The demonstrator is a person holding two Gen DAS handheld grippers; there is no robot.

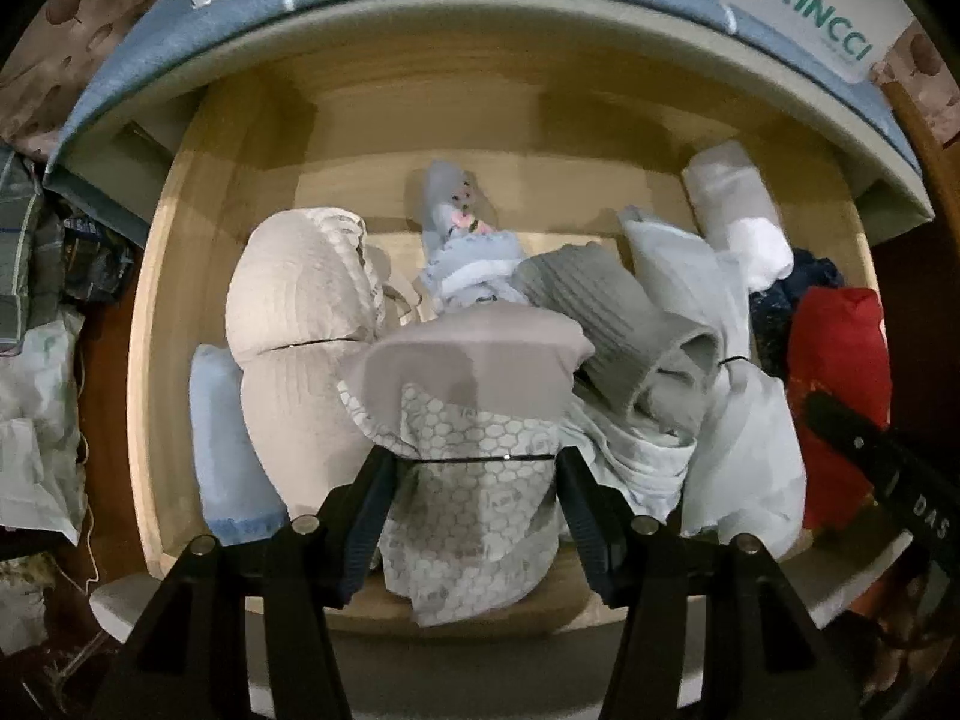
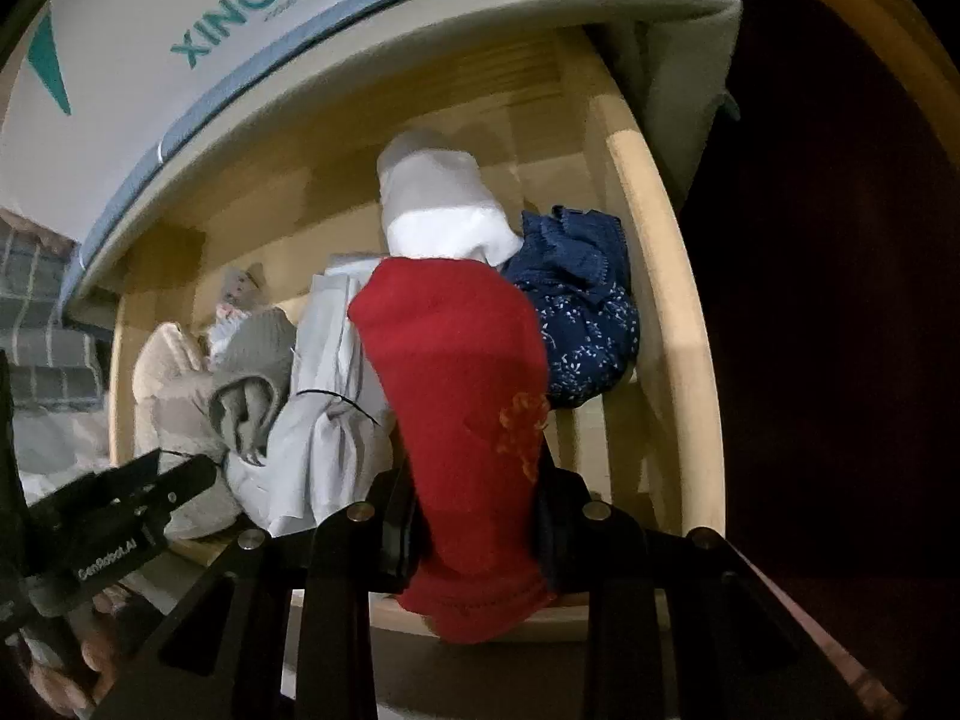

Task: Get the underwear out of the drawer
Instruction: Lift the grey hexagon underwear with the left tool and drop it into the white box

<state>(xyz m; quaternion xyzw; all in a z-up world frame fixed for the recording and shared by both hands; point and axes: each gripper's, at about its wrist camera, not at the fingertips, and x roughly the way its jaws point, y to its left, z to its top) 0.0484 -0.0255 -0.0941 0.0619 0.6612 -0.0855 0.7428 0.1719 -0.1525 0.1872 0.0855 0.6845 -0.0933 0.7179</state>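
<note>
Pale wooden drawer (image 1: 180, 276) pulled open under a blue-edged mattress (image 1: 180, 30). Nearest: left gripper (image 1: 474, 468) clamped on a banded grey honeycomb-print underwear roll (image 1: 474, 516), long axis running straight away; right gripper (image 2: 480, 510) pinching a red knit roll (image 2: 462, 396) likewise (both at the front edge). Beyond, loose bundles.

A mattress (image 1: 180, 54) with a blue-grey fabric edge runs across the top of both views. A white label (image 1: 834, 18) printed with the teal word XINCCI lies on top of the mattress. To the left of the mattress, a brown patterned fabric (image 1: 78, 24) shows. Below the mattress's left end sit folded green-grey plaid cloth (image 1: 24, 252) and crumpled white plastic bags (image 1: 36, 432).
</note>
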